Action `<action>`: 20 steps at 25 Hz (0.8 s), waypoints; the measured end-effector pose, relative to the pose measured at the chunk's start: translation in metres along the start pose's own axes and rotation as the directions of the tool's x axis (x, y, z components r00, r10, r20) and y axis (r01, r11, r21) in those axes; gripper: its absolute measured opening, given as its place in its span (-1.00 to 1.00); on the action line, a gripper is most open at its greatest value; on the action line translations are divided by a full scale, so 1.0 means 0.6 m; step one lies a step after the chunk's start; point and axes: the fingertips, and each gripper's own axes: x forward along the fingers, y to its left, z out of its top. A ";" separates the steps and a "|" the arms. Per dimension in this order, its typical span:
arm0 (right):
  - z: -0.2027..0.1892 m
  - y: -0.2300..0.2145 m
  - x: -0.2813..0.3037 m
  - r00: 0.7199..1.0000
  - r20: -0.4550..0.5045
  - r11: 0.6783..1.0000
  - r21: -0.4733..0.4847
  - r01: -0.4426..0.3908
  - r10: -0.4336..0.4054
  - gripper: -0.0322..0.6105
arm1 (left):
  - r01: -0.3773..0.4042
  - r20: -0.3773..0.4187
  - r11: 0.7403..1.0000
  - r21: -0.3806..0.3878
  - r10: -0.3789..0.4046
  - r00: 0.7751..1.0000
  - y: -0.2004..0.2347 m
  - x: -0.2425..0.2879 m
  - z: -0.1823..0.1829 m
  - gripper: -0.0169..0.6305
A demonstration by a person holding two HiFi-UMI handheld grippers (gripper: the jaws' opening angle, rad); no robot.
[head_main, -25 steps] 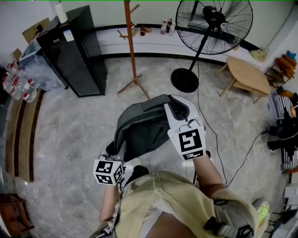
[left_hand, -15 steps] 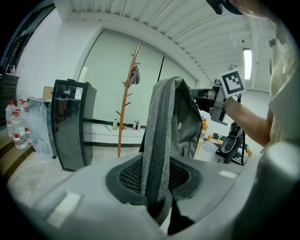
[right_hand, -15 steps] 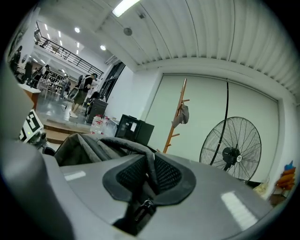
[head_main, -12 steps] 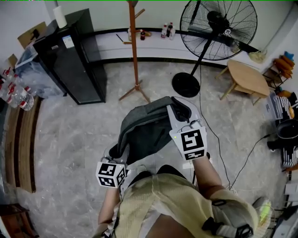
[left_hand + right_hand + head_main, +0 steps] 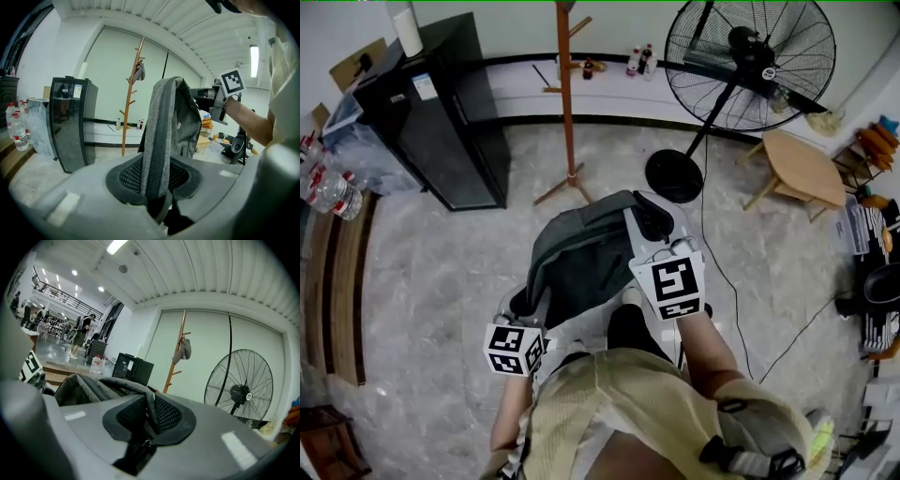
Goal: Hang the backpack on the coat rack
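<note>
Before coat rack [image 5: 567, 103]: backpack [image 5: 581, 258] clamped by left gripper [image 5: 157, 182], right gripper [image 5: 149, 416].

Open floor [image 5: 478, 244] runs clear from the backpack [image 5: 581, 253] up to the spread feet of the coat rack [image 5: 567, 94]. Left of the coat rack stands a black cabinet [image 5: 441, 112] with a bare gap between them. Right of it stands the fan [image 5: 741, 66], its round base [image 5: 673, 175] near the rack's feet. On the coat rack a grey cloth [image 5: 139, 72] takes one upper peg, and the pegs below it are bare.
</note>
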 end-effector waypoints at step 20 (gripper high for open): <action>-0.068 -0.233 0.162 0.967 0.094 0.970 -0.071 -0.230 0.236 -0.73 | -0.220 0.028 0.971 -0.094 0.223 0.974 -0.075 0.255 0.076 -0.69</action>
